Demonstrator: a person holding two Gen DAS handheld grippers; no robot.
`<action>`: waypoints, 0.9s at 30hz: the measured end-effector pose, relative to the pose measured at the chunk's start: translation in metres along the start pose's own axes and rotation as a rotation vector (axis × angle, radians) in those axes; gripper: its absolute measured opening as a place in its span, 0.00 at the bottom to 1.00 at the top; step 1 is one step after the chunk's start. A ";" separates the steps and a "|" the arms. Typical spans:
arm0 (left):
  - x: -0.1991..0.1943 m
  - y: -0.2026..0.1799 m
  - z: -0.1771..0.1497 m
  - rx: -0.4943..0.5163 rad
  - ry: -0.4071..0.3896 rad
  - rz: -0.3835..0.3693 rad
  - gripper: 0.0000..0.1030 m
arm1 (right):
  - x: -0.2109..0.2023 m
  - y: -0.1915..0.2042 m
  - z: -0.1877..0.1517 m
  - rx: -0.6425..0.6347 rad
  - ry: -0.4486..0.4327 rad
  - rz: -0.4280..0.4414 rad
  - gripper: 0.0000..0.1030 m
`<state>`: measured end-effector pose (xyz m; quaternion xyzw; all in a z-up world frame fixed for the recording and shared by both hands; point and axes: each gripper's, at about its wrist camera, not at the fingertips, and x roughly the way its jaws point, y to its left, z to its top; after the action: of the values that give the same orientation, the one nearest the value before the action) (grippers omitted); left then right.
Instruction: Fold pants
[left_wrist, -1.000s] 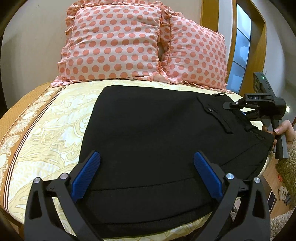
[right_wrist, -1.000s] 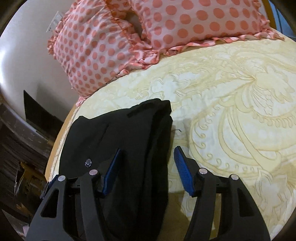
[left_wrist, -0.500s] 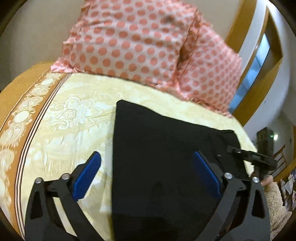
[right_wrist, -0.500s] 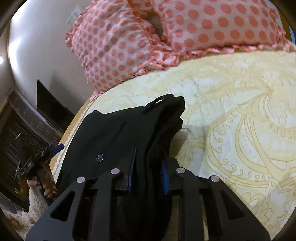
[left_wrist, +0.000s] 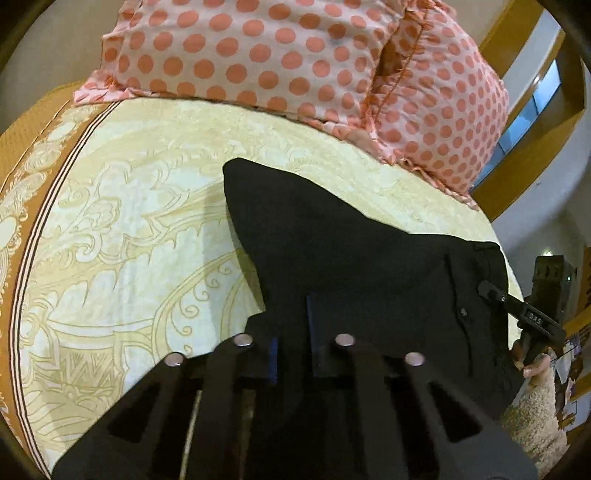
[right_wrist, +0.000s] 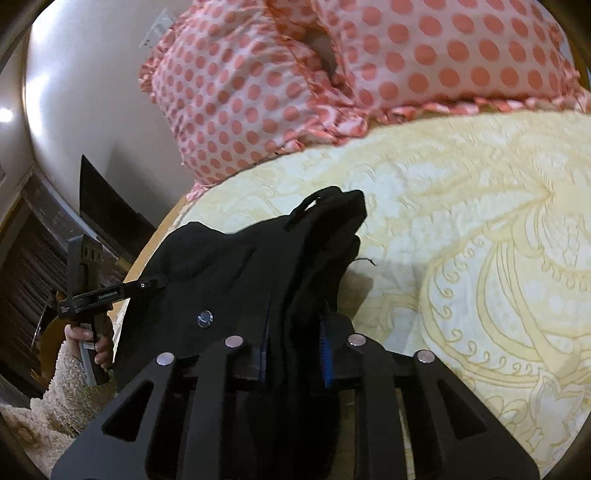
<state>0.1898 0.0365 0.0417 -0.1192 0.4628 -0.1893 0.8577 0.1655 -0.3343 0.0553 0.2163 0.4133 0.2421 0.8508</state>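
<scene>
The black pants (left_wrist: 351, 251) lie folded on the yellow patterned bed. My left gripper (left_wrist: 293, 339) is shut on the pants' hem end, with the cloth rising between its blue pads. My right gripper (right_wrist: 293, 343) is shut on the waistband end, where a silver button (right_wrist: 204, 317) and a belt loop (right_wrist: 304, 206) show. The cloth lifts off the bed at both ends. The right gripper also shows in the left wrist view (left_wrist: 487, 290), and the left gripper in the right wrist view (right_wrist: 159, 283), each held by a hand.
Two pink polka-dot pillows (left_wrist: 258, 59) lean at the head of the bed. The yellow bedspread (right_wrist: 480, 240) stretches wide to the right of the pants. An orange border (left_wrist: 22, 206) marks the bed's left edge. A fluffy cream sleeve (left_wrist: 535, 417) is at the bed's side.
Both grippers have closed on the pants, the right first, then the left. The cloth has been raised off the bed and both views have tipped toward the pillows.
</scene>
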 end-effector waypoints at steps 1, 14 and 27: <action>-0.001 0.000 0.001 -0.003 0.001 -0.001 0.09 | -0.001 0.002 0.002 -0.007 -0.003 0.000 0.19; 0.001 -0.036 0.078 0.101 -0.139 0.111 0.08 | 0.008 0.026 0.083 -0.182 -0.149 -0.083 0.17; 0.076 0.001 0.089 -0.012 -0.051 0.177 0.21 | 0.088 -0.034 0.099 -0.050 -0.014 -0.304 0.26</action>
<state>0.3028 0.0071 0.0334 -0.0876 0.4507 -0.1072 0.8819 0.3009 -0.3255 0.0393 0.1315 0.4289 0.1191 0.8858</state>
